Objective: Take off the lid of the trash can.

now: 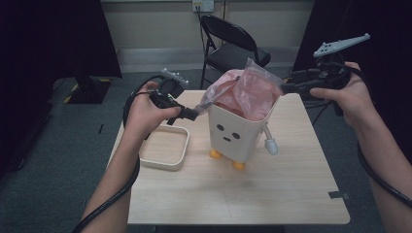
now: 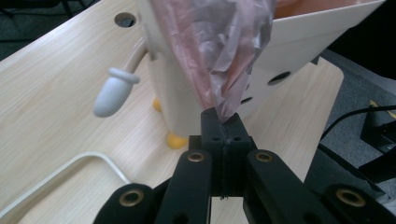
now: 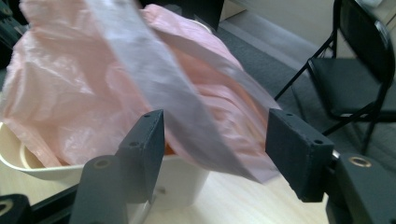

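Near left, a shallow cream rectangular tray (image 1: 164, 147) is lying on the pale wooden table (image 1: 272, 194). Beyond it, the left gripper (image 1: 190, 114) is pinching the thin, crinkled pink plastic bag (image 1: 245, 92) lining the cream face-printed bin (image 1: 233, 136) — the film stretching rightward. Far right, the right gripper (image 3: 215, 149) is standing spread, the bag's edge loose between its jaws.

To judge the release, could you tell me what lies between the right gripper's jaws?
A strip of the pink bag hangs between them, untouched by either pad, in the right gripper view.
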